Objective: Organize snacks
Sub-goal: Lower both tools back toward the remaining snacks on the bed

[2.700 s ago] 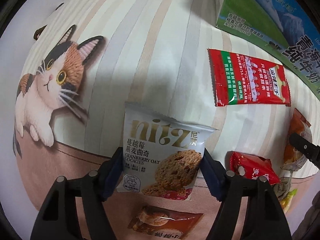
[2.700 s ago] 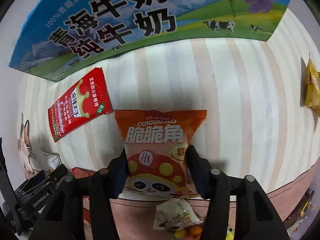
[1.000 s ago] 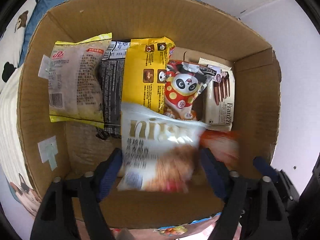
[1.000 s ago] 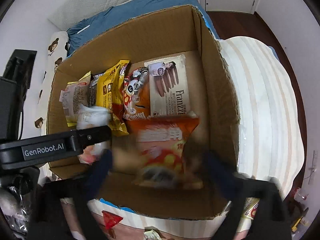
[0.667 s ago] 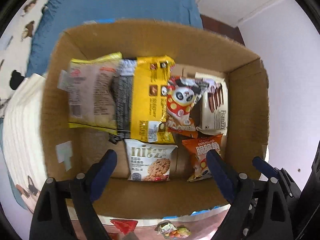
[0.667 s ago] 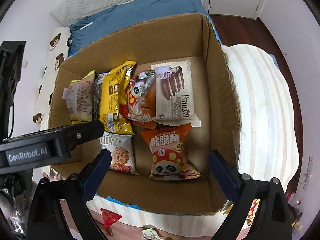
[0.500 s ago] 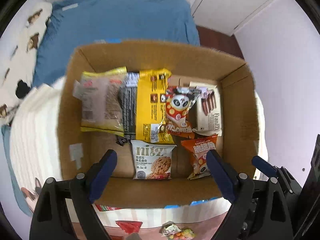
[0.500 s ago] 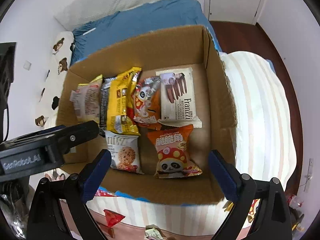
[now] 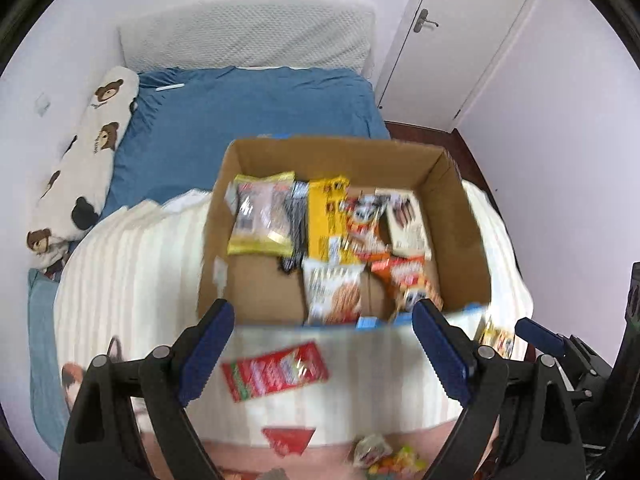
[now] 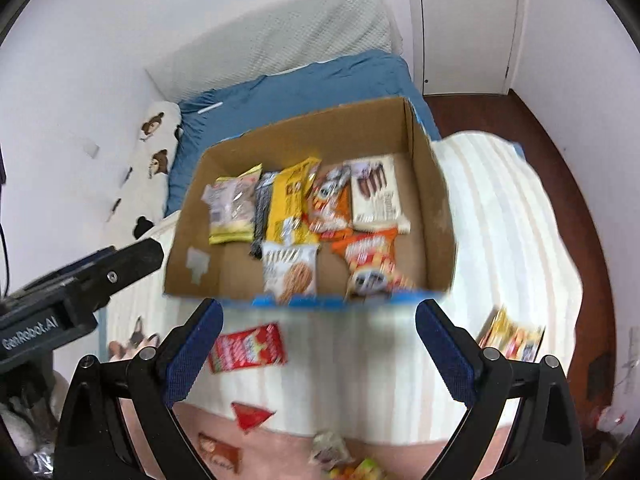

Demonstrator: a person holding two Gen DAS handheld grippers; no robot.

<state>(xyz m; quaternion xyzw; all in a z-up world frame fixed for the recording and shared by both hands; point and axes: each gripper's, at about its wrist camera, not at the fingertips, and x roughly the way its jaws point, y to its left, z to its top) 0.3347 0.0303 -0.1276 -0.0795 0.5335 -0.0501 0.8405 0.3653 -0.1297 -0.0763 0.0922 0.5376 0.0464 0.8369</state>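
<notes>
An open cardboard box (image 9: 456,200) (image 10: 434,204) stands on the striped blanket and holds several snack packs. The white cookie pack (image 9: 334,294) (image 10: 290,270) and the orange panda pack (image 9: 408,280) (image 10: 370,264) lie in its near row. My left gripper (image 9: 322,350) is open and empty, high above the blanket in front of the box. My right gripper (image 10: 316,354) is open and empty, likewise pulled back. A red flat packet (image 9: 276,370) (image 10: 248,348) lies on the blanket near the box. The view is motion-blurred.
A small red pack (image 10: 250,416), a brown pack (image 10: 218,450), a candy bag (image 10: 344,460) and a yellow pack (image 10: 514,338) lie on the blanket. A blue bed (image 9: 248,120), a bear-print pillow (image 9: 80,160) and a door (image 9: 460,28) lie beyond. The left gripper body (image 10: 76,284) shows at left.
Both grippers carried their packs over the box and let them go into its near row. Both then opened wide and drew up and back from the box.
</notes>
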